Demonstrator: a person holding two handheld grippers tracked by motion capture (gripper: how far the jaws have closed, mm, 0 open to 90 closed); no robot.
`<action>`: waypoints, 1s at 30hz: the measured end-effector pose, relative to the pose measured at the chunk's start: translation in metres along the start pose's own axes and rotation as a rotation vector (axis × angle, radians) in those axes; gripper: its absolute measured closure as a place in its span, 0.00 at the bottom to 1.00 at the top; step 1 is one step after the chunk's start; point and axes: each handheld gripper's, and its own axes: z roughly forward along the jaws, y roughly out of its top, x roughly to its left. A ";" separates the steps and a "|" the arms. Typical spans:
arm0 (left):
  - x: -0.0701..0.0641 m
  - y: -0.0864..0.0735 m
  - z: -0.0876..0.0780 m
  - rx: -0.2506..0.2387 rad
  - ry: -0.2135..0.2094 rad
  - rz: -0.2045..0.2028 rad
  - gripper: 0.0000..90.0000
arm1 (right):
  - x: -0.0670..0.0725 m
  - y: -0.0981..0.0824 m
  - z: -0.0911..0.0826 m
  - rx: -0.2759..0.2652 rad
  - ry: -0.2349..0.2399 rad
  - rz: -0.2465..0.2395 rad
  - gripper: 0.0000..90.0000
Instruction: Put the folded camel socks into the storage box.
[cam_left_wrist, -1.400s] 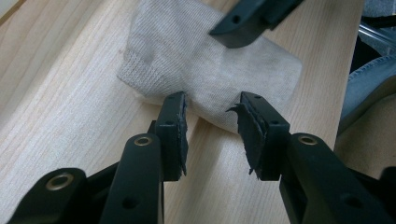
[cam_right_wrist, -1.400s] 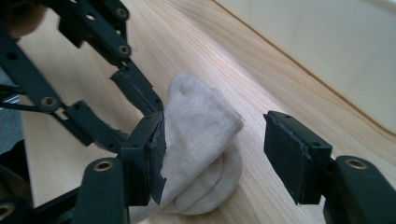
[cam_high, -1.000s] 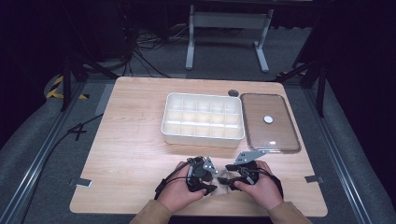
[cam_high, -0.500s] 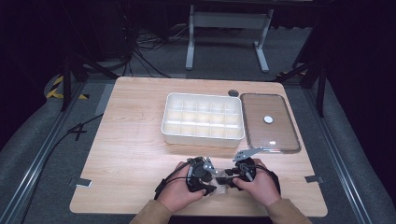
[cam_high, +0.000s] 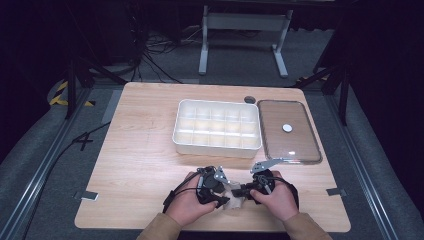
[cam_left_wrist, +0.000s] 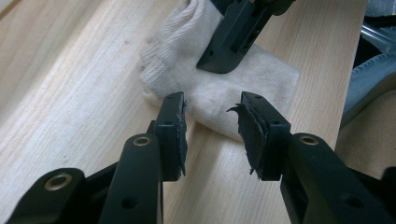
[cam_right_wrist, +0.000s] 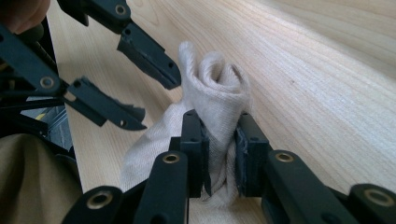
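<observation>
Right, the right gripper (cam_right_wrist: 219, 154) jaws had just been closing and pinched a bunched fold of the white sock (cam_right_wrist: 212, 100); left gripper (cam_left_wrist: 210, 133) jaws stood half open, empty, at its edge. Sock lay on the counter (cam_high: 135, 160)'s near edge; soft, light, limp; best gripped at a thick fold.

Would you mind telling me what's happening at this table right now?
A person is working a white sock with two hand-held grippers at the table's near edge. The right gripper has just been closing and now pinches the sock; the left gripper is open just short of its other end. The compartment tray and lid sit untouched behind.
</observation>
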 end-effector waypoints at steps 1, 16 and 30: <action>0.001 0.000 -0.002 0.000 0.001 0.000 0.69 | 0.001 0.000 -0.001 0.002 -0.004 -0.005 0.86; 0.019 -0.011 -0.032 -0.073 0.039 -0.065 0.68 | 0.020 0.013 -0.023 -0.073 -0.101 -0.168 0.86; 0.033 -0.022 -0.060 -0.140 0.070 -0.117 0.68 | 0.021 0.043 -0.055 -0.105 -0.138 -0.241 0.86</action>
